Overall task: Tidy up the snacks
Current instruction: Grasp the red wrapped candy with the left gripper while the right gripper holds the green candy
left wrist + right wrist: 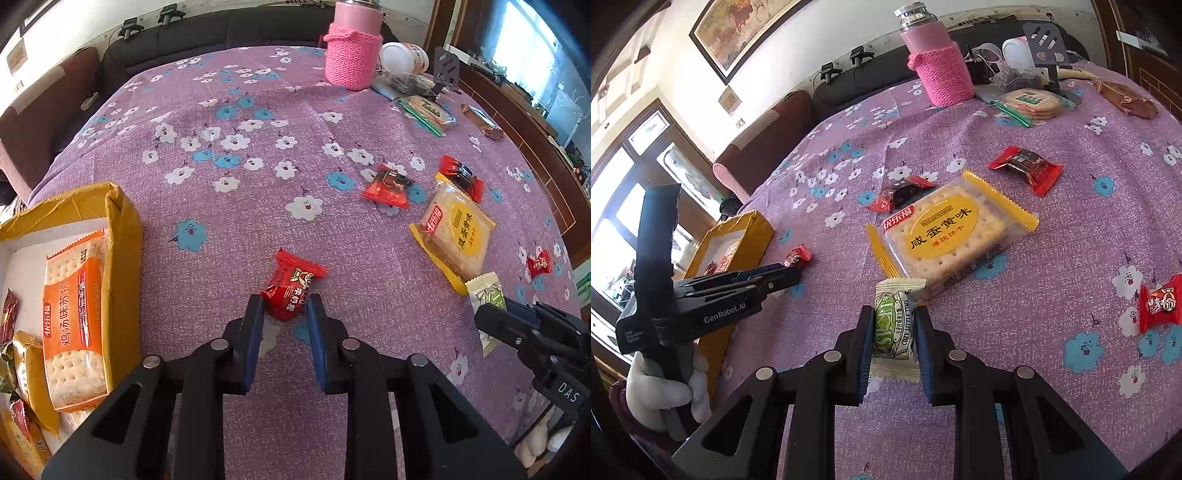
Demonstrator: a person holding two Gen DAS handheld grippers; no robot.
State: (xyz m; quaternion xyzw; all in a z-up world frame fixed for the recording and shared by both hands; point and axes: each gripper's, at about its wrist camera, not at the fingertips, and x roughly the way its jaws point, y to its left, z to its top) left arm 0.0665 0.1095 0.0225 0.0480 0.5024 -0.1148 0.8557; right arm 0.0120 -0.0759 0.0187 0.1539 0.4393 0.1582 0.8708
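Red candy (pixel 291 288) pinched in left gripper (pixel 284 308); right gripper (pixel 893 325) clamps white-green sweet (pixel 894 325), wrapper half hidden.

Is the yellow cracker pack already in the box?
No, the yellow cracker pack lies on the purple tablecloth, while the box sits apart at the table's edge.

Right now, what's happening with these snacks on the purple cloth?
A person is sorting snacks with two handheld grippers. The left gripper is shut on a small red candy, the right gripper on a green-and-white candy; both candies lie on the floral tablecloth. The yellow box already holds cracker packs; a yellow cracker pack and other red candies wait outside.
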